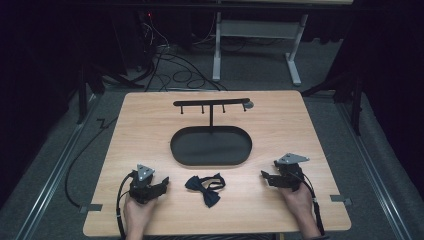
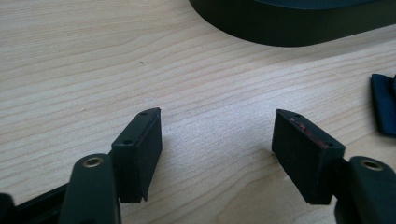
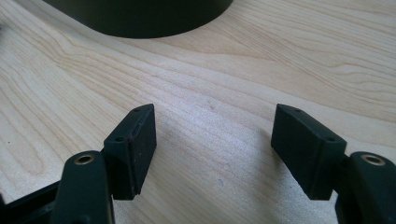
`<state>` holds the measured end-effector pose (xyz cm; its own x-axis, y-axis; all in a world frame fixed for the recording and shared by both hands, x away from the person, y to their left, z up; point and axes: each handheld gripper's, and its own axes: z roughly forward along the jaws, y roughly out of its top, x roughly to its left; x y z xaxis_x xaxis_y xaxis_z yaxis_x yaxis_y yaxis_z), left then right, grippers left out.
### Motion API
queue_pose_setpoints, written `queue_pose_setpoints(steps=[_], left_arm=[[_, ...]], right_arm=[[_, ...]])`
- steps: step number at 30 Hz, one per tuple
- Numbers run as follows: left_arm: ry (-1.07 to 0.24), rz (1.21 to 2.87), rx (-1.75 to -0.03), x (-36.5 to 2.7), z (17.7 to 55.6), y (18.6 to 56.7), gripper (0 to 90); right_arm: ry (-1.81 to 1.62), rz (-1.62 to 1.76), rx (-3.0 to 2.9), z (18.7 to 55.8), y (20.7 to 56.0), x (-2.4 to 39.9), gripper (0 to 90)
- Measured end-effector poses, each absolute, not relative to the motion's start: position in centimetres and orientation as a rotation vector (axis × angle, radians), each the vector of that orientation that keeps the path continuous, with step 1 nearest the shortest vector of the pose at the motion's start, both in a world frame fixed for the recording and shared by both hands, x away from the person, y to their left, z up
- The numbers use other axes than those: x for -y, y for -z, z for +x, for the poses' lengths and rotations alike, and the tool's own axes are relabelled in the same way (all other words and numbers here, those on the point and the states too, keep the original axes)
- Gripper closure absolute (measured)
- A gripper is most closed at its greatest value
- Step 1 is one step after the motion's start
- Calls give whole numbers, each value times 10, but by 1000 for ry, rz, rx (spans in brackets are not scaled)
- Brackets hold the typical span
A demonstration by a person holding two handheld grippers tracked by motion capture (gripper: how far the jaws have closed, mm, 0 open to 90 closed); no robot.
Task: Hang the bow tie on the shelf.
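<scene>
The wooden table (image 1: 150,110) is holding a black stand with an oval tray (image 1: 211,146). The dark bow tie (image 1: 205,188) is lying between both grippers, stretching sideways, maybe closer to the left gripper (image 1: 161,184). The right gripper (image 1: 265,177) is waiting too. Both are gaping wide, holding nothing. The tie's edge (image 2: 385,103) is cut off.

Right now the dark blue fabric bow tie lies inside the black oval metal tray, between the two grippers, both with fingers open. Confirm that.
Not quite. The dark blue fabric bow tie lies on the light wooden table, in front of the black oval metal tray, not inside it; the high view shows this. It is between the left gripper and right gripper, both open.
</scene>
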<state>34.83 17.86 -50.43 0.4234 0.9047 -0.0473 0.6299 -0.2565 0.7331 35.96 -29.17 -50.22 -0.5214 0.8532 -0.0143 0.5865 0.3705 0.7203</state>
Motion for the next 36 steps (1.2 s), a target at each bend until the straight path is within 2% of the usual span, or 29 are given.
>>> queue_pose_setpoints(steps=[10,36], left_arm=[[-407,1971,-1266,-178,350,492,368],[-333,2061,-1032,-133,351,461,465]], right_arm=[[-947,1253,-2251,360,502,292,325],[-948,1255,-2250,360,502,292,326]])
